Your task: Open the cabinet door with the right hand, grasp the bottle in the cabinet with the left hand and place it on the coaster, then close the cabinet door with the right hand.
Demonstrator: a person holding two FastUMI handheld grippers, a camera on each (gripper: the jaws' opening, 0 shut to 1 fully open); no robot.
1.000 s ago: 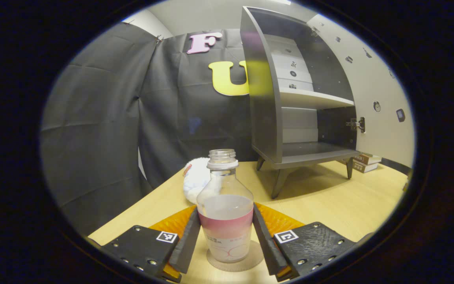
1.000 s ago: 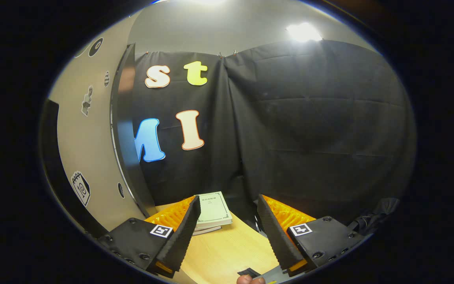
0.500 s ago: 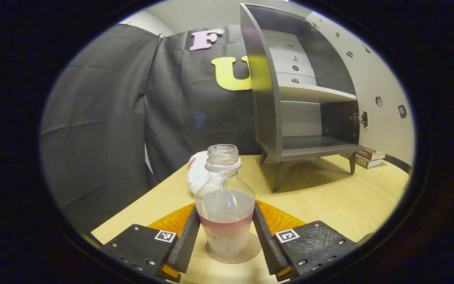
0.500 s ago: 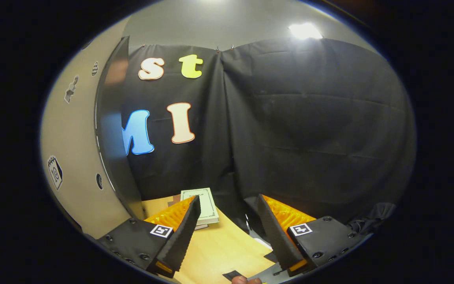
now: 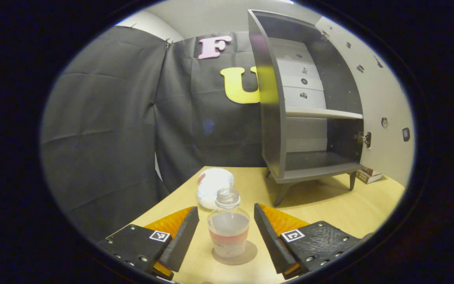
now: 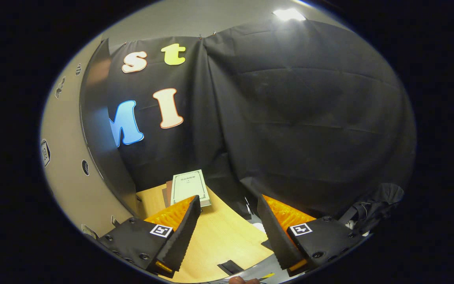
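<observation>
Now the bottle (image 5: 228,225) stands upright on the coaster (image 5: 246,254) near the tabletop's (image 5: 329,205) front edge, between the spread left gripper (image 5: 226,230), untouched. Cabinet (image 5: 306,114) emptied, door (image 6: 93,130) open. Right gripper (image 6: 229,228) spread, holding nothing. Left: closing the door.

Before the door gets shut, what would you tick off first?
1. Bottle standing upright on the table, outside the cabinet: ok.
2. Bottle centred on the coaster: cannot tell, it mostly hides the coaster.
3. Left gripper open, fingers clear of the bottle on both sides: ok.
4. Cabinet shelves free of anything the door could catch: ok.
5. Right gripper open and holding nothing: ok.
6. Right gripper in contact with the open door: not ok, the door stands off to its left.
</observation>
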